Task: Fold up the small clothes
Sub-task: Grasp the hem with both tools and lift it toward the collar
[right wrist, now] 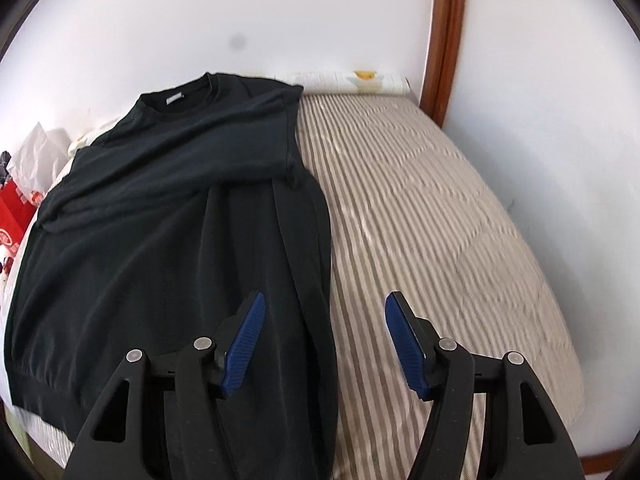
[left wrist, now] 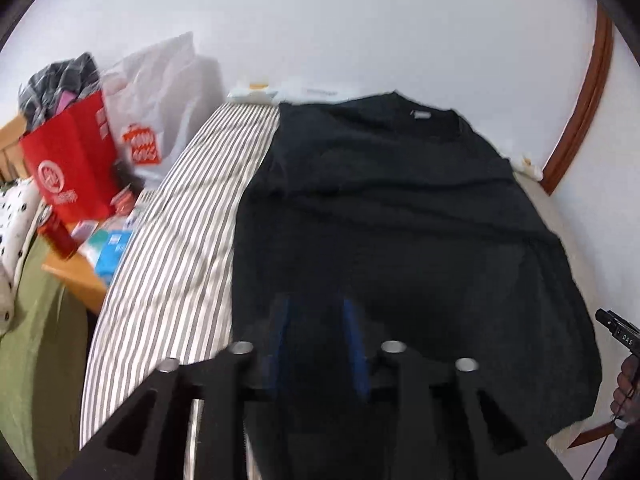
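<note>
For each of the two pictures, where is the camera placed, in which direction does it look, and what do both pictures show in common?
Left wrist: sits on the left tool, looks down over the black sweater on the striped bed; a hand holding the other tool shows at the right edge.
Right wrist: sits on the right tool, open, looks down at the sweater's right edge and the bare bed.
Shared: sweater, bed, white wall, brown door frame, red bag.

Both tongs angle downward, the left tongs [left wrist: 318, 312] parted narrowly, the right tongs [right wrist: 325, 308] spread wide, holding nothing.
</note>
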`<act>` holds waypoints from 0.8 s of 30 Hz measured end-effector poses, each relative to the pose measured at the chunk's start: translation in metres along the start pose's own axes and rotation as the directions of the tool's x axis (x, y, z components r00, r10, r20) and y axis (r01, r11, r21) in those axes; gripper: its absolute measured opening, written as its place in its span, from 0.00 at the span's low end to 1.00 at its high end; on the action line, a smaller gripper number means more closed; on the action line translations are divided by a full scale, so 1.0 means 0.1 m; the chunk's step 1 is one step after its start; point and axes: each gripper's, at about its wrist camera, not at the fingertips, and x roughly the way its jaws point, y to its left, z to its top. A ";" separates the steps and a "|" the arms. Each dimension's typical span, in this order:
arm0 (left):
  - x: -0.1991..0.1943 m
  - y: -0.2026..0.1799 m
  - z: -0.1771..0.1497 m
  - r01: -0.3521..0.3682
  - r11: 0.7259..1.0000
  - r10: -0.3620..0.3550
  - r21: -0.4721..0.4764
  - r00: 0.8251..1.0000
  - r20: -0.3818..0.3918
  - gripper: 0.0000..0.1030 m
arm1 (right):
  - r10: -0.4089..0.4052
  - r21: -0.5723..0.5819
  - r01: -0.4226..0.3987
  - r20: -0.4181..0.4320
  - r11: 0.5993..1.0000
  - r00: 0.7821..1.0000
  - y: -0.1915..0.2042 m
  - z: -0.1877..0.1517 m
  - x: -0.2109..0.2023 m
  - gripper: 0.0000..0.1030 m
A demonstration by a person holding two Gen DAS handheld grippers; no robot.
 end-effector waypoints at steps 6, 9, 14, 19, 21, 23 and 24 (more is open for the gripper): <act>0.02 0.10 -0.33 0.008 1.000 -0.009 -0.021 0.999 -0.039 0.46 | 0.045 0.039 -0.044 -0.036 0.998 0.998 -0.09 -0.32 0.10 0.60; 0.01 0.13 -0.48 -0.016 1.000 0.016 -0.003 0.999 -0.046 0.46 | 0.074 0.029 -0.073 -0.033 0.997 0.997 -0.06 -0.43 0.11 0.60; 0.08 0.26 -0.64 -0.005 1.000 0.003 -0.026 0.997 -0.073 0.46 | 0.063 0.020 -0.062 -0.016 0.998 0.998 0.03 -0.52 0.17 0.53; 0.04 0.30 -0.75 0.014 1.000 -0.015 -0.024 0.998 -0.057 0.46 | 0.085 -0.003 -0.085 -0.004 0.996 0.996 0.18 -0.50 0.17 0.39; 0.03 0.27 -0.79 0.010 1.000 -0.010 -0.005 0.999 -0.053 0.46 | 0.097 0.002 -0.097 0.001 0.995 0.995 0.22 -0.48 0.19 0.38; 0.02 0.22 -0.81 0.016 1.000 -0.016 0.008 0.999 -0.052 0.45 | 0.118 0.020 -0.118 0.009 0.993 0.993 0.25 -0.48 0.19 0.38; 0.02 0.19 -0.81 0.016 1.000 -0.015 0.018 0.998 -0.054 0.45 | 0.116 0.019 -0.116 0.013 0.993 0.993 0.27 -0.48 0.19 0.38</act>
